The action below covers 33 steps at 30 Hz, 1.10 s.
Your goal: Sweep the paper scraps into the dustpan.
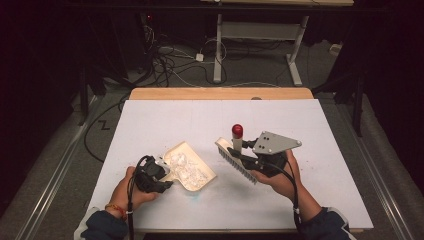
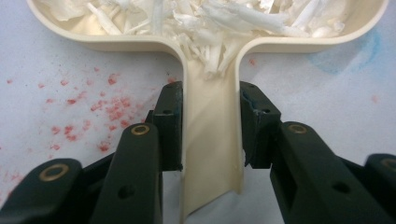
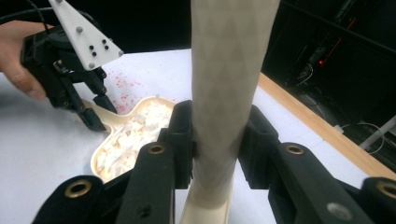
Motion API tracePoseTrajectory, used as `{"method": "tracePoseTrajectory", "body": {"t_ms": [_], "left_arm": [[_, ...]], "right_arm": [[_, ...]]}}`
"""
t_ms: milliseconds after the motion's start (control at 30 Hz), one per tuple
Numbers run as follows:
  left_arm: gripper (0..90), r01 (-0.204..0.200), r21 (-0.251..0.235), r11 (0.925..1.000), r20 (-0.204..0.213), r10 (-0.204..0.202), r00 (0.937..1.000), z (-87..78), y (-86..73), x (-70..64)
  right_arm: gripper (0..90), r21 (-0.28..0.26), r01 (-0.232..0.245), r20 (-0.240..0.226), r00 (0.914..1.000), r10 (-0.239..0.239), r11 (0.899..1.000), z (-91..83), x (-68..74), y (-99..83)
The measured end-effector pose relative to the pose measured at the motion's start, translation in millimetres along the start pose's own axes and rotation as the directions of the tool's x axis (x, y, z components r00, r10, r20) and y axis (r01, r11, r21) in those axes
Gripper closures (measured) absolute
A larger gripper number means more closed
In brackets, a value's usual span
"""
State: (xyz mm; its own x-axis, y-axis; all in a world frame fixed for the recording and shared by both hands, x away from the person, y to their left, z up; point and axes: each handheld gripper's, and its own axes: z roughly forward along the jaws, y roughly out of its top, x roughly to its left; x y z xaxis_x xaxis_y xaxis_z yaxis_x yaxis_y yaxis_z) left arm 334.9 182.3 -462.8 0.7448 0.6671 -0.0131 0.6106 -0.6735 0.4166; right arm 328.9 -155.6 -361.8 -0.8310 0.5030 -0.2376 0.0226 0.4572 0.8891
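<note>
Left claw (image 1: pixel 161 176) gripping cream dustpan (image 1: pixel 192 167) full of white scraps; right claw (image 1: pixel 239 154) holding red-tipped brush (image 1: pixel 236 152) just beside, on white table (image 1: pixel 165 120).

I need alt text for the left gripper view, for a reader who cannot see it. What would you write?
The left gripper clamps its two black jaws on the handle of a cream dustpan that lies on a white table. The pan holds white shredded scraps, and red specks dot the table at the left.

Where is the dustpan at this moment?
In the high view the dustpan lies on the white table, left of centre near the front edge, full of white scraps. The left gripper clamps its handle; the brush is to its right.
</note>
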Motion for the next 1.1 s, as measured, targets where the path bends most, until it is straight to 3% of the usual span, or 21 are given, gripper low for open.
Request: {"method": "tracePoseTrajectory", "body": {"t_ms": [167,500,833,1000,1100], "left_arm": [[62.4,0.016,-0.010,0.9998,-0.016,-0.016,0.9997,-0.8,-2.1,-0.4],[62.5,0.074,-0.035,0.9967,-0.047,-0.075,0.9960,-9.7,-14.9,2.5],[62.5,0.111,-0.043,0.9929,-0.055,-0.113,0.9921,-11.7,-23.2,7.7],[62.5,0.146,-0.056,0.9877,-0.075,-0.150,0.9858,-14.8,-30.2,8.5],[62.5,0.180,-0.074,0.9809,-0.089,-0.186,0.9784,-16.6,-35.9,6.1]], "right_arm": [[70.1,-0.002,-0.045,-0.006,0.9990,0.045,0.999,-19.6,-5.4,-8.6],[70.1,0.002,-0.090,0.017,0.9958,0.090,0.996,-63.7,-13.2,-27.3],[70.1,0.026,-0.136,0.063,0.9889,0.135,0.990,-104.3,-20.2,-51.0],[70.1,0.030,-0.164,0.072,0.9843,0.161,0.986,-119.0,-24.1,-60.2],[70.0,0.031,-0.176,0.052,0.9833,0.174,0.984,-126.8,-24.6,-64.1]]}}
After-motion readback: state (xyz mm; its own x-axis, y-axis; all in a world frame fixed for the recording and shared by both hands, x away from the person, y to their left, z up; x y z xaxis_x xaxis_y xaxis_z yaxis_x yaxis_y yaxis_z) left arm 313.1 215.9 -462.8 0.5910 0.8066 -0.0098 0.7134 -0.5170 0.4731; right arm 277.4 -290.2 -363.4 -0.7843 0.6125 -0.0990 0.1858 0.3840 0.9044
